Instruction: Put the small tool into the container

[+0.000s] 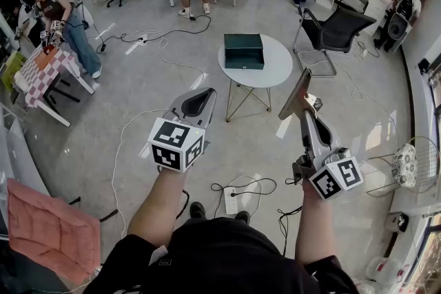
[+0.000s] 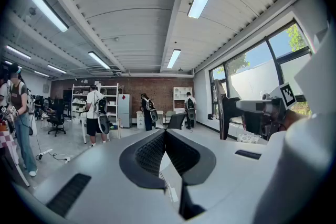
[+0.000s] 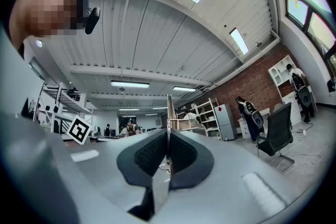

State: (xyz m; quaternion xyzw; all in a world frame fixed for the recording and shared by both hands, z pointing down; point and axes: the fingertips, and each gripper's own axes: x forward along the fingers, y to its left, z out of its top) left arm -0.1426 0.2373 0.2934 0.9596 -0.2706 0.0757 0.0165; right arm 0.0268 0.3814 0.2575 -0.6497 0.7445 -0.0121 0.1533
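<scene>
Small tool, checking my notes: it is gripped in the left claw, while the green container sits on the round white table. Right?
No: the right claw grips the small tool, as the head view shows; the left claw is shut and empty. The green container does sit on the round white table.

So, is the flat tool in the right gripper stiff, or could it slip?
Probably stiff: the flat tool stands straight out of the right gripper without sagging. It is likely light, since edge-on it shows as only a thin strip. Its smooth faces might let it pivot, as only one end appears clamped.
</scene>
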